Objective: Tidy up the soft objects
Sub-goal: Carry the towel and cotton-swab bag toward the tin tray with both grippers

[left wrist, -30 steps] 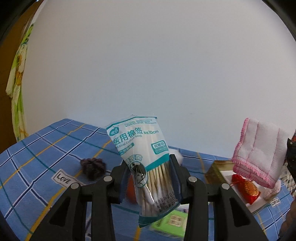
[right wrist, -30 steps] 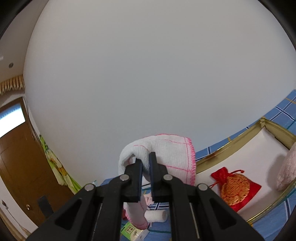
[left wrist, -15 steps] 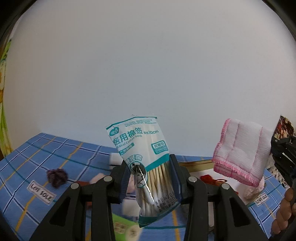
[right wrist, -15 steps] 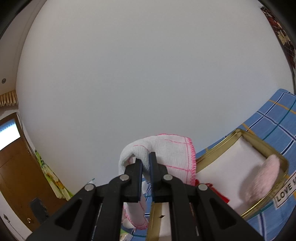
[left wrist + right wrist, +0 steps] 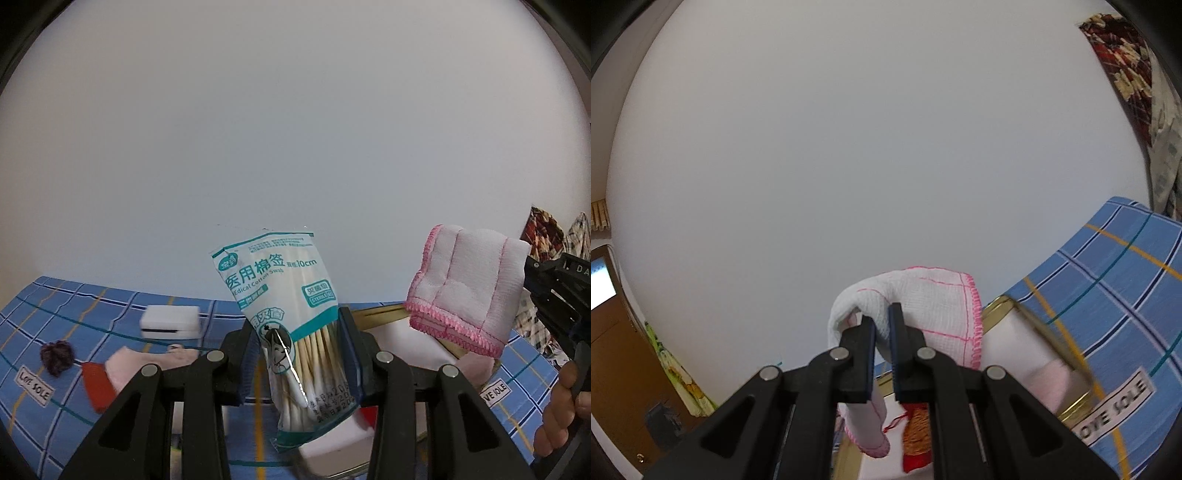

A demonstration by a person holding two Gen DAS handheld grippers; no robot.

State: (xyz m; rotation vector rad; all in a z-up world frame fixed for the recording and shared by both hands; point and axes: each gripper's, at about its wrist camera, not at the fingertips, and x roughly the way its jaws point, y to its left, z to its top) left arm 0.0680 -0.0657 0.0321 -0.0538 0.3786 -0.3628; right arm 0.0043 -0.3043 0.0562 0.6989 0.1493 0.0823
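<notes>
My left gripper (image 5: 301, 332) is shut on a white and teal bag of cotton swabs (image 5: 286, 314) and holds it upright above the table. My right gripper (image 5: 882, 318) is shut on a folded white cloth with pink stitched edges (image 5: 923, 302); the cloth also shows at the right of the left wrist view (image 5: 465, 288), held in the air above a gold-rimmed white tray (image 5: 997, 306). In the tray lie a red embroidered pouch (image 5: 916, 439) and a pale pink soft thing (image 5: 1049, 380).
A blue checked tablecloth (image 5: 74, 306) covers the table. On it lie a white sponge block (image 5: 170, 321), a dark purple scrunchie (image 5: 55, 354), a pink and red cloth item (image 5: 110, 373) and a white block (image 5: 332, 443) below the bag. A brown door (image 5: 613, 362) stands far left.
Both grippers have swung to the right with their loads. The tray has come closer under the right gripper and the white sponge block has come into the left wrist view.
</notes>
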